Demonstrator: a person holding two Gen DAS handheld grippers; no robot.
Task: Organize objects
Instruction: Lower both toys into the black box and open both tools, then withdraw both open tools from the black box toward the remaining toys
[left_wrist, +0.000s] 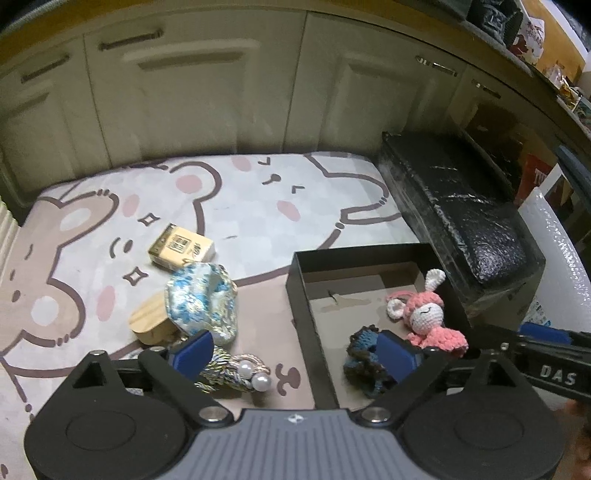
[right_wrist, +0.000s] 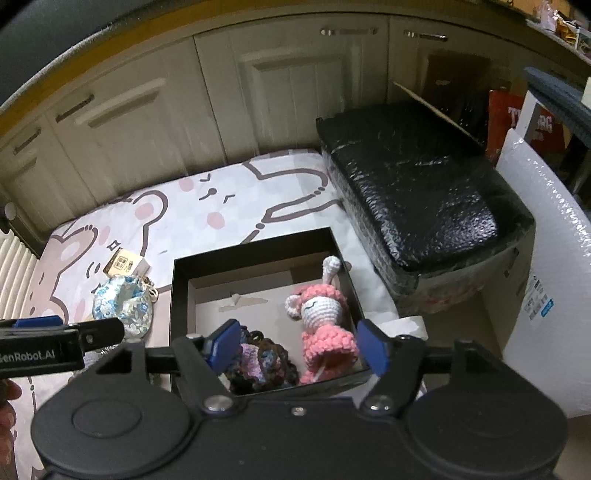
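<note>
I am putting small things into the black box (left_wrist: 308, 314) that sits on the bunny mat (left_wrist: 236, 199). Two things are in the box now: a pink knitted bunny doll (right_wrist: 321, 314) lying on its back near the right wall, and a dark knitted piece (right_wrist: 266, 362) at the near side.

My right gripper (right_wrist: 299, 347) hangs just over the near edge of the box. Its blue pads are spread wide and hold nothing. The doll's skirt lies between and below them.

My left gripper (left_wrist: 295, 350) is wide open too, and it is empty. One blue pad is over the mat and the other is over the box, so the box wall runs between them.

More things wait on the mat, left of the box. A shiny clip with two pearls (left_wrist: 240, 373) lies just by my left pad. A blue flowery cloth pouch (left_wrist: 203, 302) sits a bit farther out, resting against a small wooden block (left_wrist: 147, 321). A little yellow box (left_wrist: 181, 249) is behind them. I think the clip is for hair, but it is blurry and partly hidden.

So the job looks about part way done. Next I would move my left gripper a little to the left, bring it down over the pearl clip, close on it softly, and lift it over the box wall.
</note>
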